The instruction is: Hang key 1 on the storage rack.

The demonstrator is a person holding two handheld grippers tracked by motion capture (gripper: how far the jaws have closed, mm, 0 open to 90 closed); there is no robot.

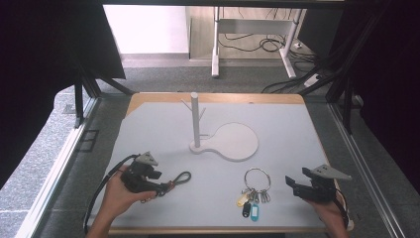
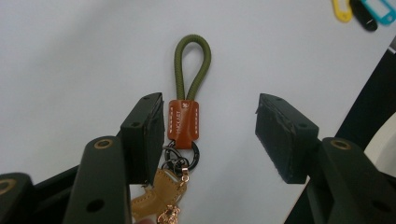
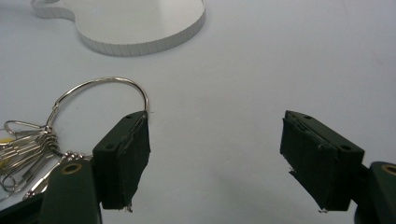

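Item: white peg stand [image 1: 196,121], mid-table, pegs bare — I judge nothing hung yet.
Olive cord keychain [image 2: 187,100]: flat on mat, between my left gripper [image 2: 210,135] jaws, spread wide, ungripped.
Key ring [image 3: 100,93]: on mat beside right gripper [image 3: 217,158], jaws apart, empty.

Matt grey table [image 1: 163,129], smooth. Shiny metal key ring [image 3: 100,91]. Olive woven cord loop [image 2: 192,65], glossy orange leather tab [image 2: 183,120]. Rough-edged matt black fingers [image 3: 125,158]. Smooth white stand [image 1: 225,141].
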